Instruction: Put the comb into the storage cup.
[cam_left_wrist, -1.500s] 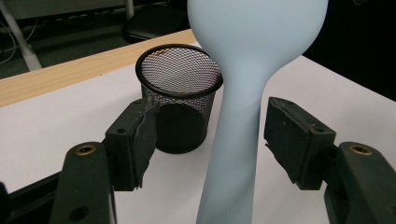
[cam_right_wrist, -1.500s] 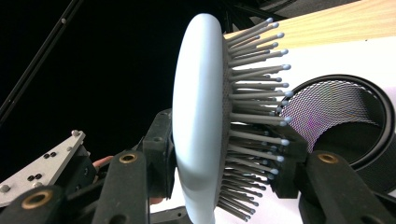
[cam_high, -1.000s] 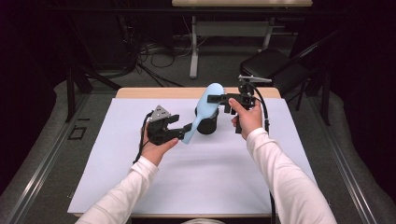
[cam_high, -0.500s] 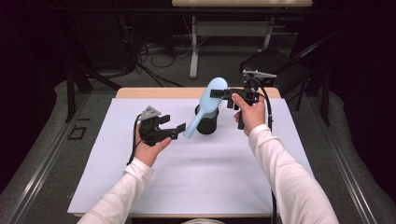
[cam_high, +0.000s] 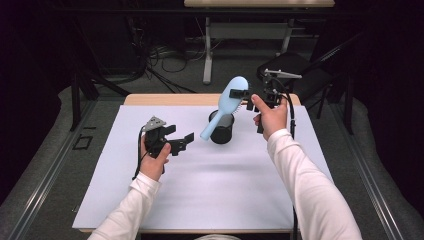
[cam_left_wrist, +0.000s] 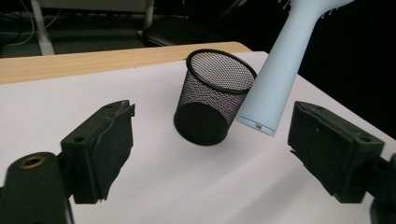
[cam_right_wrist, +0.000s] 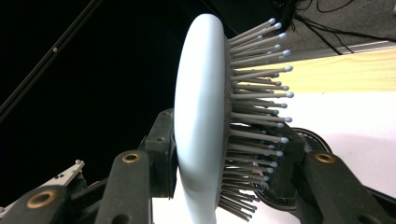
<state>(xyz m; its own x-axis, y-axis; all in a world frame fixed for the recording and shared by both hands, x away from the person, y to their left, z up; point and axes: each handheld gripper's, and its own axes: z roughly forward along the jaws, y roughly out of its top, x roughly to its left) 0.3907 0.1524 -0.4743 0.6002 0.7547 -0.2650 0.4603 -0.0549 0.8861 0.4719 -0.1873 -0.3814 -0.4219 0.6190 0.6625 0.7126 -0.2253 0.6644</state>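
The hairbrush (cam_left_wrist: 280, 70) head is cut off by the top edge.

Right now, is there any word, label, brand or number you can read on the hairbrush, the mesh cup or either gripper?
None can be read.
Hairbrush: plain light blue; a tiny mark on the handle's end face in the left gripper view is too small to read.
Mesh cup: plain black wire mesh, no label.
Left gripper and right gripper: black pads and brass-coloured pins, no print.
White sheet: blank.
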